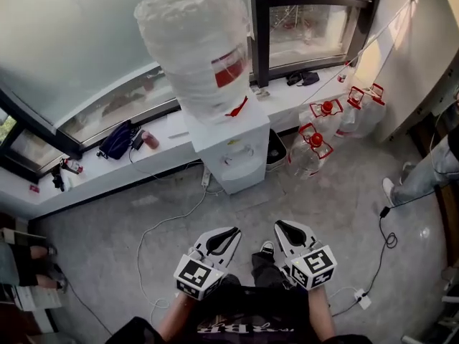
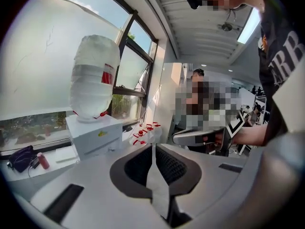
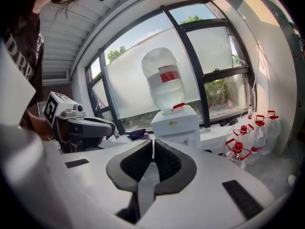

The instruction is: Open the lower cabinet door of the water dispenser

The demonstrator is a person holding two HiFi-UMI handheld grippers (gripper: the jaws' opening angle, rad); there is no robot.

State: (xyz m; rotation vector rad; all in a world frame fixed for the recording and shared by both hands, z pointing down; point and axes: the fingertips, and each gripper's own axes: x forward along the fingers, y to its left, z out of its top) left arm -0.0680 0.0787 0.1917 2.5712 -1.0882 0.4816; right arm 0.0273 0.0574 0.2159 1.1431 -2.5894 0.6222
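The left hand-held gripper [image 1: 231,232] and right hand-held gripper [image 1: 281,226] are closed tight and empty, well apart from the water dispenser [image 1: 233,145] at the floor's window edge; arriving closed, they would likely skid off its lower cabinet door [image 1: 242,179]

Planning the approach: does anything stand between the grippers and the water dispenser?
Nothing visible does. Bare floor lies between the left gripper, the right gripper and the water dispenser; a thin white cable trails left of that path, red-capped jugs stand to its right.
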